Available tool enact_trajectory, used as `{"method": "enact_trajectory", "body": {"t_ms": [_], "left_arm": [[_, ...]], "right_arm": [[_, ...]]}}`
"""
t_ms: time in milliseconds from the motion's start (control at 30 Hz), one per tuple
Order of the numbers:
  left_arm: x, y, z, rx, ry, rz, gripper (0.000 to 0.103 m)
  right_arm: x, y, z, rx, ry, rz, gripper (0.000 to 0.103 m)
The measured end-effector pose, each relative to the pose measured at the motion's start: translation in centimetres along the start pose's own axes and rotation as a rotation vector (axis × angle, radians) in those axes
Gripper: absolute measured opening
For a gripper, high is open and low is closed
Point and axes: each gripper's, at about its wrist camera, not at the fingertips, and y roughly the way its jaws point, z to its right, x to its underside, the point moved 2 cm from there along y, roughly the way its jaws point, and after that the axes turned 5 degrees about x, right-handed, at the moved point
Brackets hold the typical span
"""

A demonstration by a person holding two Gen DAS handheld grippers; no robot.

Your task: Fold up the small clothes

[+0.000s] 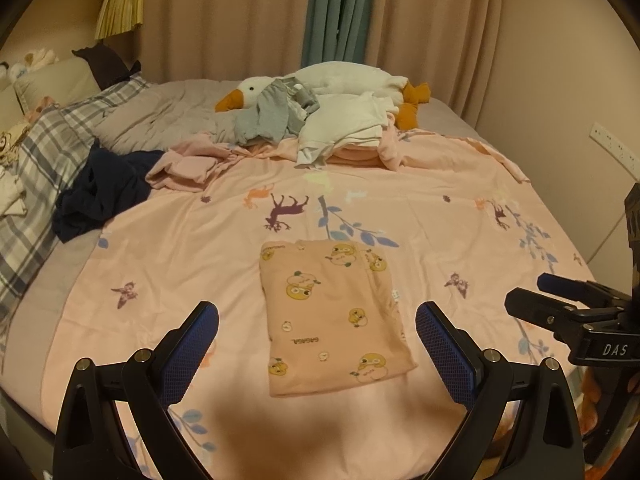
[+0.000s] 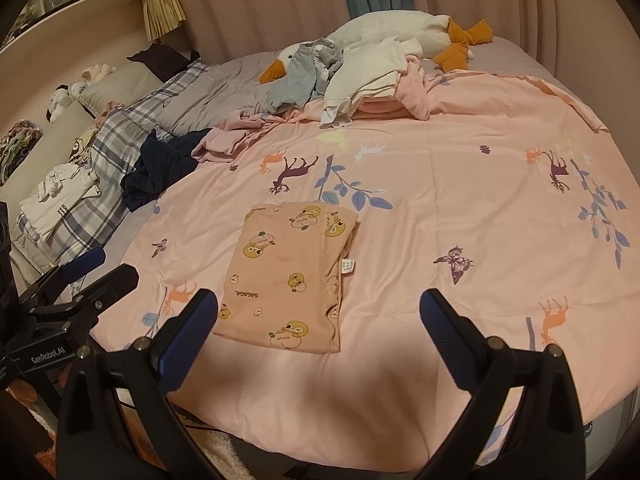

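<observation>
A small pink garment with yellow duck prints (image 1: 334, 316) lies folded into a flat rectangle on the pink bedspread (image 1: 200, 248); it also shows in the right wrist view (image 2: 288, 276). My left gripper (image 1: 318, 332) is open and empty, held just above the garment's near end. My right gripper (image 2: 318, 316) is open and empty, its fingers wide over the near edge of the garment. The right gripper also appears at the right edge of the left wrist view (image 1: 524, 294), and the left gripper at the left edge of the right wrist view (image 2: 118, 264).
A pile of unfolded clothes, grey (image 1: 268, 116) and white (image 1: 344, 128), lies on a plush goose (image 1: 256, 92) at the far side. A dark navy garment (image 1: 100, 192) and a plaid pillow (image 1: 44, 168) lie left. Folded white clothes (image 2: 60, 200) sit on the pillow. Curtains behind.
</observation>
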Motion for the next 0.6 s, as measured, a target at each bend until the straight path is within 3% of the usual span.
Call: {"method": "enact_trajectory", "body": {"t_ms": [600], "left_arm": [[0.06,0.04,0.28,0.007,0.016,0.001,0.098]], "right_arm": [[0.29,0.18,-0.14,0.017,-0.011,0.005,0.101]]}}
